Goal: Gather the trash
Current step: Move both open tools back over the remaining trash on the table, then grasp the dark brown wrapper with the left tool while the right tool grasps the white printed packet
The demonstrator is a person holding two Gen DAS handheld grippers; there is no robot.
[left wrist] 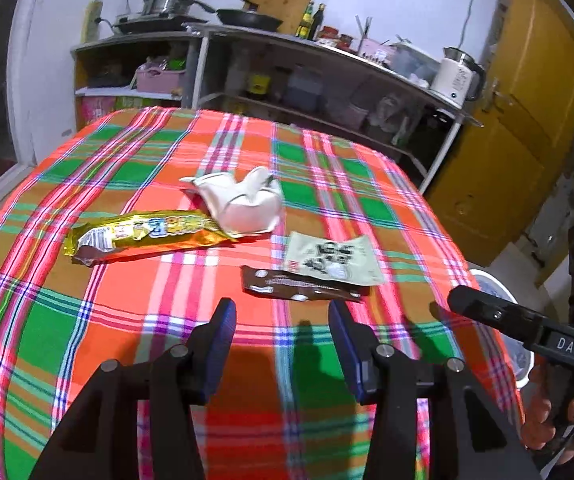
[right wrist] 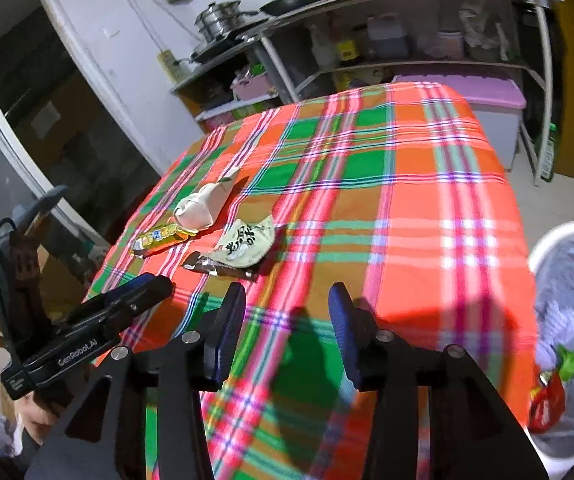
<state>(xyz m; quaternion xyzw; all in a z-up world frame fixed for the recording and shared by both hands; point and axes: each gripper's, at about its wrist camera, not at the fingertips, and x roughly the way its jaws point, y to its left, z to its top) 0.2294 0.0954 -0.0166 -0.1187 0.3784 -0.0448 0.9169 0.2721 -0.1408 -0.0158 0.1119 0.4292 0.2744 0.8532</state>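
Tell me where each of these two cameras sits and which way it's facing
Left wrist view: sits on the left claw, looking forward and down over the plaid table toward the kitchen shelves; its open fingers, the right claw and a hand show.
Right wrist view: sits on the right claw, angled toward the table's left side; its open fingers and the left claw show, with a lined bin at right.
Shared: yellow wrapper, white carton, pale green packet, brown wrapper.

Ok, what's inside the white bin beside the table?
The white bin holds a grey liner and one red-and-green wrapper at its near side. Anything deeper is cut off by the picture's edge.
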